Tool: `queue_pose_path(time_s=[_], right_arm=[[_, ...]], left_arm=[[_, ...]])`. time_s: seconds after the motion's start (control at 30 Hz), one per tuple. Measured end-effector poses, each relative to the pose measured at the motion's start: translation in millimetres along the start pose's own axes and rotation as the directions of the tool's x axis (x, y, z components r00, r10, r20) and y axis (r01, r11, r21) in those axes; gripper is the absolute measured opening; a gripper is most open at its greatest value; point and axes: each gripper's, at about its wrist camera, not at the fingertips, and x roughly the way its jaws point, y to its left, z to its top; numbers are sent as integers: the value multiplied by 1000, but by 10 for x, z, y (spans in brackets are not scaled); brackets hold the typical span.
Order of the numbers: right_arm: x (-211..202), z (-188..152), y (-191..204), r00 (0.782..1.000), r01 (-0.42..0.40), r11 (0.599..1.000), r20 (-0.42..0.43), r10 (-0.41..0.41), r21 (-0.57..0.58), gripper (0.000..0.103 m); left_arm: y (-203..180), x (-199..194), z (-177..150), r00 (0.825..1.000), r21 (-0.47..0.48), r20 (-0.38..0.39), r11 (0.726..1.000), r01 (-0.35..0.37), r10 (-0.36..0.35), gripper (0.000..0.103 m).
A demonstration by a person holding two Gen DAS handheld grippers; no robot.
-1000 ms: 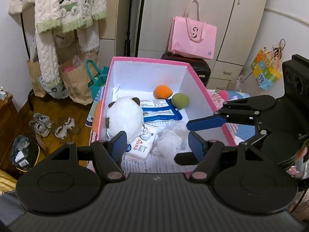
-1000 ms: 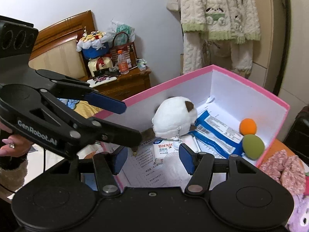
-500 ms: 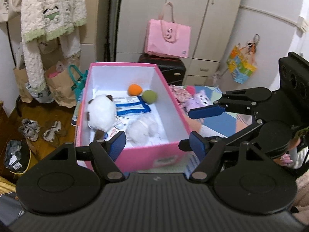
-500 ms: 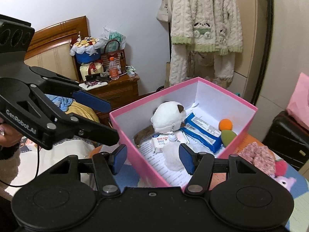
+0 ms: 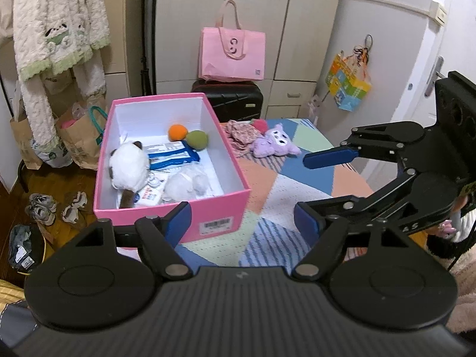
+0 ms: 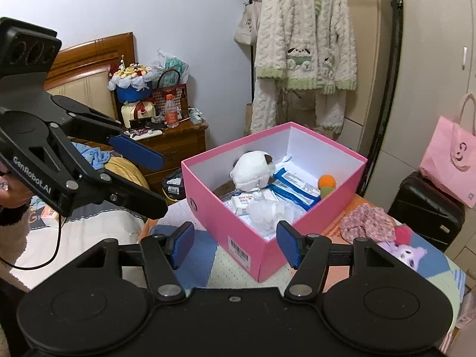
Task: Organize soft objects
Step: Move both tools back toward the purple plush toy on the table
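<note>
While a second ago both cameras looked straight down into the pink box [image 5: 166, 208], they now see it whole from further back, so both grippers have pulled away from it. The left gripper [image 5: 242, 223] and right gripper [image 6: 235, 245] stand open with nothing between their pads, and the jaws of each have just been opening a little wider. I judge that a drop-off into the box is done and the next pick is being lined up.

Inside the box lie a white plush with brown ears [image 5: 129, 166], a white fluffy bundle [image 5: 186, 183], blue-and-white packets [image 5: 172, 156], a green ball [image 5: 197, 139] and an orange ball [image 5: 177, 132]. Left outside, beside the box's right wall, are a floral fabric piece [image 5: 238, 132], a purple plush [image 5: 275, 144] and a small red pompom [image 5: 259, 124], likely the remaining work.

All of it rests on a tabletop under a patchwork cloth [image 5: 297, 184] of coloured triangles. Around it are white wardrobes [image 5: 297, 29], a bed with a wooden headboard [image 6: 98, 56], a hanging fleece robe [image 6: 303, 44], a black suitcase [image 5: 235, 101] and a pink tote bag [image 5: 233, 53] on top of it.
</note>
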Motion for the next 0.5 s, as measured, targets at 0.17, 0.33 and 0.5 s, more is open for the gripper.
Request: queue_pose_path(time_s=[0.17,0.33,0.5], right_arm=[[-248,-207,-139,1000,-4,999,19,3,52,68],[-508,-464,-382,999,38,989,21,-41,141,69],[-672,-683,-588,993,109,977,31,-117,184,73]], left_arm=[[-165,44,17,999,4,-41,1000,20,-19,76],[-391,103,28,997,27,-64,999,37,-35,79],[-630,276,85,995,68,-76,995,76,-70,85]])
